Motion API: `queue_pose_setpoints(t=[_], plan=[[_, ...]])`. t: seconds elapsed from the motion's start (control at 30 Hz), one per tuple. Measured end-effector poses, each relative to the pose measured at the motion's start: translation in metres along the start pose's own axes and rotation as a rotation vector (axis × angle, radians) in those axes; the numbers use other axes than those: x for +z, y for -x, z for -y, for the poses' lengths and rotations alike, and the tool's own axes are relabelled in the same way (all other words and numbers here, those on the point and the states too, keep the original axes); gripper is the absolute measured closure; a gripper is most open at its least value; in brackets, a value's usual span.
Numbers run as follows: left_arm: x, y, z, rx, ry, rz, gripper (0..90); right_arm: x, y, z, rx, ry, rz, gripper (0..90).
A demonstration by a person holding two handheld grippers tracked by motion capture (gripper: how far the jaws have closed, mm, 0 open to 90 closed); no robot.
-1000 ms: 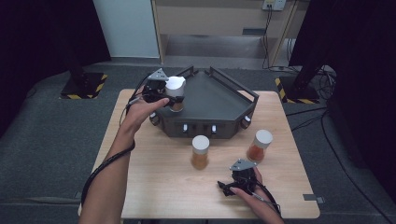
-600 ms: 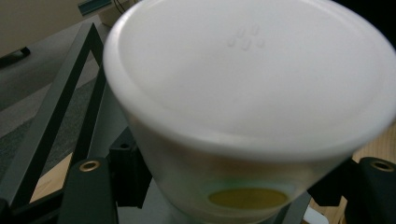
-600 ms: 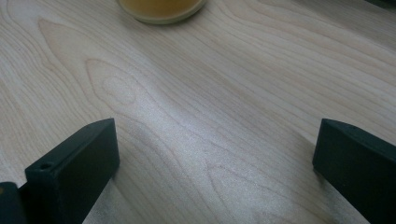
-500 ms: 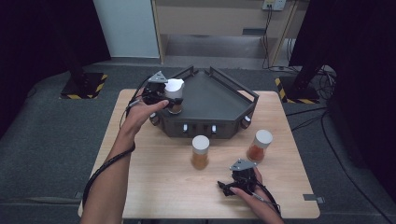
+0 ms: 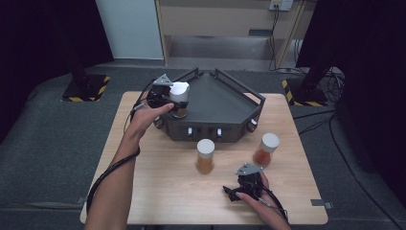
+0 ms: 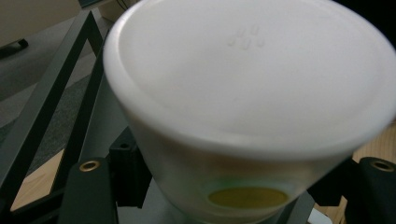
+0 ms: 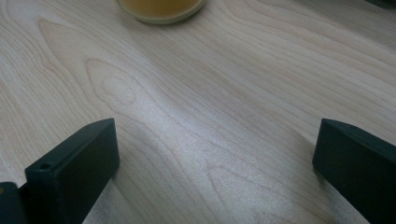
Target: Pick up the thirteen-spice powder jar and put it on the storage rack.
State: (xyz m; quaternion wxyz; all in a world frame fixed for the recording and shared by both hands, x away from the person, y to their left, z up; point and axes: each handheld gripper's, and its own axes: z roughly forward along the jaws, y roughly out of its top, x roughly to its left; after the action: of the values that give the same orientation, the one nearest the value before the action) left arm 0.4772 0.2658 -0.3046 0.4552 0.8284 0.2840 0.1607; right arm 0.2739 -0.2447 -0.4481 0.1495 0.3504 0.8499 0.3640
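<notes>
jar (image 5: 179, 98) carried right over tray (image 5: 225, 103) | white lid, brown contents | left tool (image 5: 165, 98) clamped

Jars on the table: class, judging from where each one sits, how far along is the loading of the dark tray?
Done: nothing rests in the tray yet. In hand: the left gripper holds one white-lidded jar at the tray's left edge. Left: two jars stand on the table; the right gripper lies open there.
</notes>
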Motion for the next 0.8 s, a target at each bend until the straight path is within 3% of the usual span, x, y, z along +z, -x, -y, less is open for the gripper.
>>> queue_pose_setpoints(t=[0.5, 0.67, 0.8], plan=[[0.001, 0.004, -0.006, 0.004, -0.027, -0.016, 28.4, 0.0, 0.0, 0.0, 0.0, 0.0, 0.0, 0.5], [0.0, 0.006, -0.007, 0.011, -0.03, -0.02, 24.9, 0.0, 0.0, 0.0, 0.0, 0.0, 0.0, 0.5], [-0.001, 0.01, -0.01, 0.016, -0.044, -0.041, 16.5, 0.0, 0.0, 0.0, 0.0, 0.0, 0.0, 0.5]])
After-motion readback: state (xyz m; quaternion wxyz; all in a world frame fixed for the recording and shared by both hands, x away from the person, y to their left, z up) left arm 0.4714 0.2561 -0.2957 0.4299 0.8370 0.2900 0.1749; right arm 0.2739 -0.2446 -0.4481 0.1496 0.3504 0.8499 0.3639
